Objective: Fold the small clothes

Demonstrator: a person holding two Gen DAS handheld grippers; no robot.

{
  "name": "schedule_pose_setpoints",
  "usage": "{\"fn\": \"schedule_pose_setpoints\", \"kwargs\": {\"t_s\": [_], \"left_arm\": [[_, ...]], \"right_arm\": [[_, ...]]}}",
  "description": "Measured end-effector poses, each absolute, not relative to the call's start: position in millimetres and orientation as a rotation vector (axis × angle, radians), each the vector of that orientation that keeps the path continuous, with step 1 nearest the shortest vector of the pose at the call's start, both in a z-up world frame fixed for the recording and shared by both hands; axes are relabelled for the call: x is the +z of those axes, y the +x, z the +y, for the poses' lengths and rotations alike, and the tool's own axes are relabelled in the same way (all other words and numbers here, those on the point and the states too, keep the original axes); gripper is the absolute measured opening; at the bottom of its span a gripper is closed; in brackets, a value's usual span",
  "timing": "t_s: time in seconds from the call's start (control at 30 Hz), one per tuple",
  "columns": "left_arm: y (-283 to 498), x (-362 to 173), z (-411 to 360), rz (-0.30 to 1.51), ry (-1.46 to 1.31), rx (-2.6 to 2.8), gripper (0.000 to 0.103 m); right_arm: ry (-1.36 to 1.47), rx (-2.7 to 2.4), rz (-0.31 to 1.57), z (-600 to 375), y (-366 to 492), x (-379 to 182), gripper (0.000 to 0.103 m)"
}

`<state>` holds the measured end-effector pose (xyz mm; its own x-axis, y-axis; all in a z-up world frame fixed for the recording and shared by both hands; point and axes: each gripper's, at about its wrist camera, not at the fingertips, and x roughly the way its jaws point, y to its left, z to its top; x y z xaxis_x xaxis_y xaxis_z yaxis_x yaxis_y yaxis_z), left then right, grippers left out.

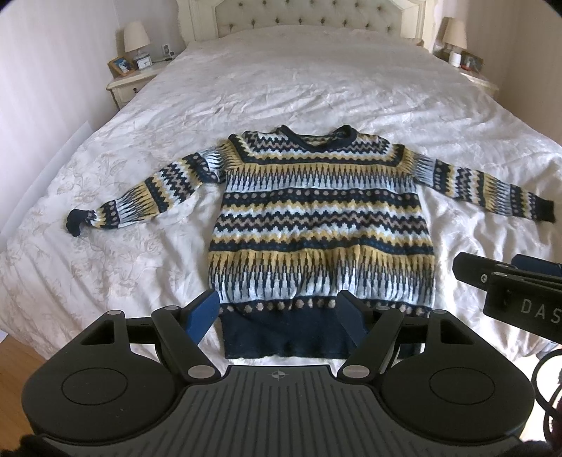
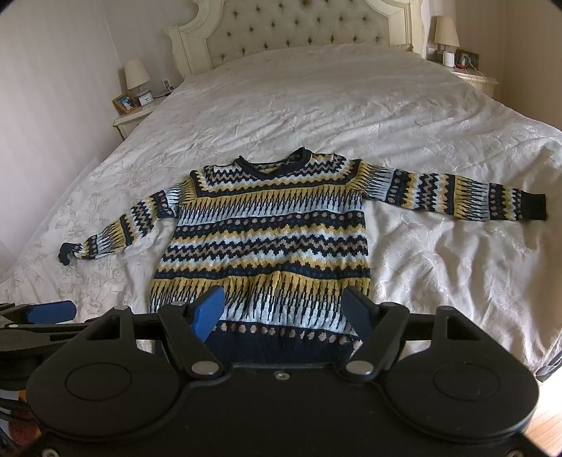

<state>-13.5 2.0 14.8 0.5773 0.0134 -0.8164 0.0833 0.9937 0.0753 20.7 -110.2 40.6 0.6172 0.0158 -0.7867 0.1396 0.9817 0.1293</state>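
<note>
A small knitted sweater (image 1: 319, 218) with navy, yellow, white and tan bands lies flat and face up on the white bed, both sleeves spread out; it also shows in the right wrist view (image 2: 267, 242). Its left cuff (image 1: 75, 222) is twisted. My left gripper (image 1: 279, 316) is open and empty, hovering over the navy hem (image 1: 281, 337). My right gripper (image 2: 282, 311) is open and empty above the lower body of the sweater. The right gripper's side (image 1: 509, 281) shows at the right of the left wrist view, and the left gripper's blue finger (image 2: 52, 311) at the left of the right wrist view.
The white bedspread (image 1: 316, 81) covers a wide bed with a tufted headboard (image 2: 309, 28). Nightstands with lamps stand at both sides of the headboard (image 1: 135, 75) (image 2: 470, 75). The bed's near edge lies under the grippers, and wooden floor (image 1: 21, 355) shows below it.
</note>
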Motion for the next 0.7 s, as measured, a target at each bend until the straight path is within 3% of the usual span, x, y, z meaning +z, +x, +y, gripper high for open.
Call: {"fn": "schedule_pose_setpoints", "kwargs": {"t_s": [0.47,0.7], "left_arm": [[11.0,-1.6,-0.3,1.025,0.118,-0.035,0.072],[47.9,-15.9,-2.1,1.091,0.115,-0.053,0.065]], "right_arm": [[0.218,-0.061,0.966,-117.3,39.7,24.8,0.076],[0.254,-0.076,1.031,-130.1,73.0,5.2,0.076]]}}
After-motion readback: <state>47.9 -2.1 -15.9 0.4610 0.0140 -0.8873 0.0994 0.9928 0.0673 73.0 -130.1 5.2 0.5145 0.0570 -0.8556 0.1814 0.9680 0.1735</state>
